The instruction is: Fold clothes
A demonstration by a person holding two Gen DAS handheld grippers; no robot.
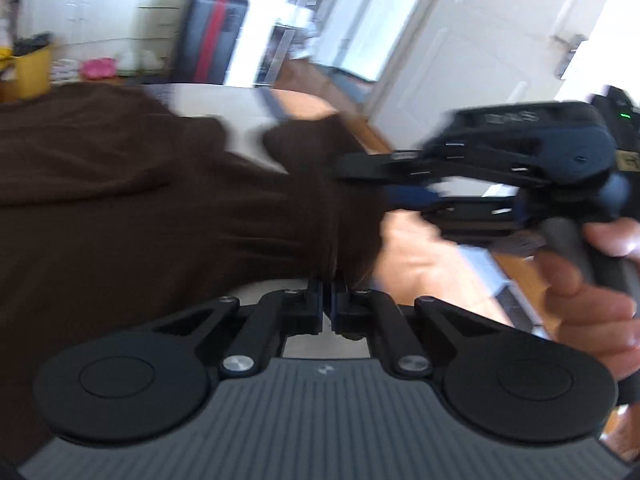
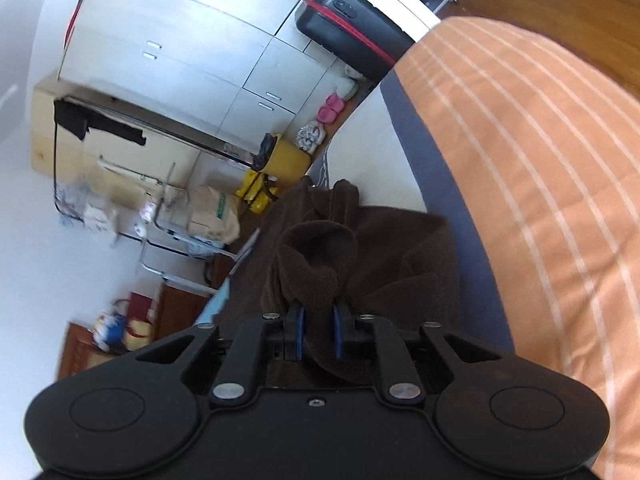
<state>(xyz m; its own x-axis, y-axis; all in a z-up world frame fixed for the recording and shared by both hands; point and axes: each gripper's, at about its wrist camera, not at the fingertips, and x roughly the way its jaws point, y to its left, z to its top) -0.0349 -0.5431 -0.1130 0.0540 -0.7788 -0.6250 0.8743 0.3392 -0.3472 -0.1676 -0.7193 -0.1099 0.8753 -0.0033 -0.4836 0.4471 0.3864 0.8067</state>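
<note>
left wrist view: my left gripper (image 1: 329,300) pinches the brown garment (image 1: 140,200) fully closed at 6 o'clock, my right gripper (image 2: 318,332) clamps a bunched fold, so i should pull both corners taut toward 12 o'clock over the bed (image 2: 392,168).

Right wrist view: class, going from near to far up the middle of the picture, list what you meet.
Right tongs shut on the brown garment → more of that garment bunched beyond → yellow bin → pale cabinet doors.
</note>
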